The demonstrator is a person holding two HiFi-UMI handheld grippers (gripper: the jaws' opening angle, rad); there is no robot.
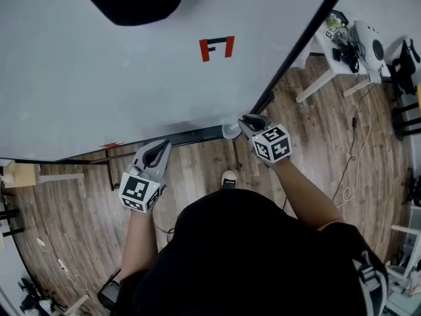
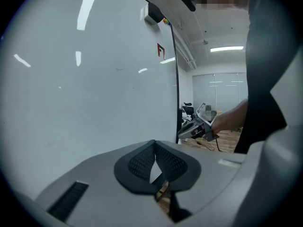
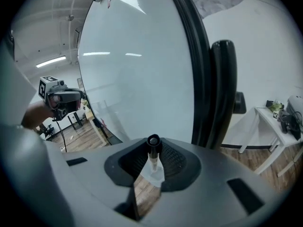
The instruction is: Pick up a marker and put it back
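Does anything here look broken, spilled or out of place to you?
Nothing stands out. The right hand-held gripper grips a black-capped marker squarely between its jaws. The left hand-held gripper is shut and empty. The whiteboard looks undamaged, with one small red mark on it.

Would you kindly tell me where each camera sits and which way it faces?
Head view: on the person's head, looking steeply down at the whiteboard and wooden floor; both forearms, the left gripper and the right gripper show.
Left gripper view: rides the left gripper, facing the whiteboard along its shut, empty jaws; the person's right forearm shows.
Right gripper view: rides the right gripper, along jaws shut on the marker, toward the whiteboard's black frame.
Shared: each gripper view shows the other gripper.
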